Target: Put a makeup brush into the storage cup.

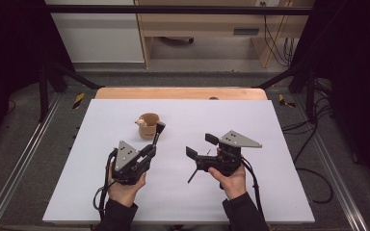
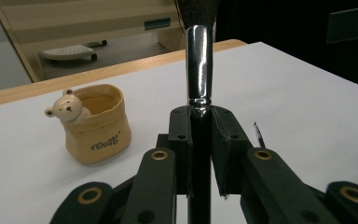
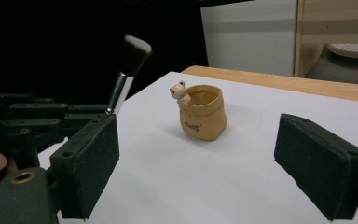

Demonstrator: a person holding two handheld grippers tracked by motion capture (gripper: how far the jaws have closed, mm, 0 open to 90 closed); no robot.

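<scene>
A makeup brush [image 2: 199, 60] with a chrome ferrule and dark bristles stands clamped by its black handle in my left gripper [image 2: 200, 122], which is shut on it. In the high view the left gripper [image 1: 152, 147] holds the brush [image 1: 159, 131] slanting up, just right of a small tan pouch-shaped cup [image 1: 148, 126] with a bear figure on its rim. My right gripper [image 1: 201, 147] hovers at mid-table, its jaws wide apart and open, with nothing between them. The right gripper [image 3: 207, 163] faces the cup [image 3: 203, 114], with the brush [image 3: 133, 56] off to the left.
A thin dark pencil-like stick [image 1: 192, 175] lies on the white table [image 1: 270, 192] under the right hand; it is also seen as the stick [image 2: 259, 135] beside the left gripper. A wooden edge [image 1: 180, 93] borders the far side. Dark frame posts flank the table.
</scene>
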